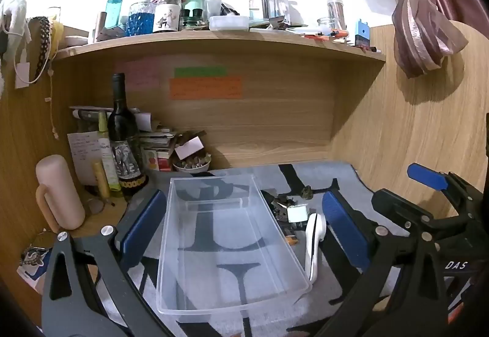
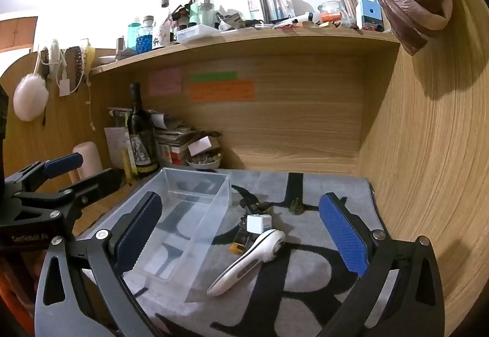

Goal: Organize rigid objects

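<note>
wooden alcove [image 1: 275,129], cluttered shelf [image 1: 220,42], pink curtain [image 1: 428,31]

dark wine bottle [image 1: 122,135] beside pale pink mug [image 1: 59,193]; orange note [image 1: 206,87] behind.

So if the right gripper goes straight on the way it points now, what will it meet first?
Most likely the white rotary cutter lying on the grey mat, between the open right gripper fingers; the small white cube lies just beyond. Depth is hard to judge here.
</note>
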Tool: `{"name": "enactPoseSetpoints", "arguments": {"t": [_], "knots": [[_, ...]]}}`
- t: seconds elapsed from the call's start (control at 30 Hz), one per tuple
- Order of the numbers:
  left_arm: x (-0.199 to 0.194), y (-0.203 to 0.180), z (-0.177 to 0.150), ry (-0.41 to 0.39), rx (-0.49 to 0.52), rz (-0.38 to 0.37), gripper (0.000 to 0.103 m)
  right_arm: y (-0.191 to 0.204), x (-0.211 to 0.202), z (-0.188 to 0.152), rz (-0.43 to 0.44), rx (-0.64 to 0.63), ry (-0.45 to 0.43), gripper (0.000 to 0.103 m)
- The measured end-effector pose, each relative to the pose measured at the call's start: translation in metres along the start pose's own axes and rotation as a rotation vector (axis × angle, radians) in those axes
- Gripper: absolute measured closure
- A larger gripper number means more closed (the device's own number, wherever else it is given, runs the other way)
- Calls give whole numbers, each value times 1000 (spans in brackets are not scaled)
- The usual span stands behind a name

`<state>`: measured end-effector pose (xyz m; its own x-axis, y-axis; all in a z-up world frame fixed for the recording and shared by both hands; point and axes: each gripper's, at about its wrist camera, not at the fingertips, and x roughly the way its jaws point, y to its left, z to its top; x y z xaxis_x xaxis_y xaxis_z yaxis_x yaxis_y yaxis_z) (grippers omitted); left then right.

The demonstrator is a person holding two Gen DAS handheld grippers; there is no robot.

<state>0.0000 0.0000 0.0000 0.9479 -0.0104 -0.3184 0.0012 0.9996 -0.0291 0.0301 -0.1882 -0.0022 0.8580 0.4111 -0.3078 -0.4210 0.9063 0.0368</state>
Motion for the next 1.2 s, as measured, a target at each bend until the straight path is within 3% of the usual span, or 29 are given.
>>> {"name": "enactPoseSetpoints", "arguments": {"t": [1.2], "knots": [[-5, 3, 4, -26, -13, -13, 0, 4, 3, 2, -6, -24, -2, 0]]}}
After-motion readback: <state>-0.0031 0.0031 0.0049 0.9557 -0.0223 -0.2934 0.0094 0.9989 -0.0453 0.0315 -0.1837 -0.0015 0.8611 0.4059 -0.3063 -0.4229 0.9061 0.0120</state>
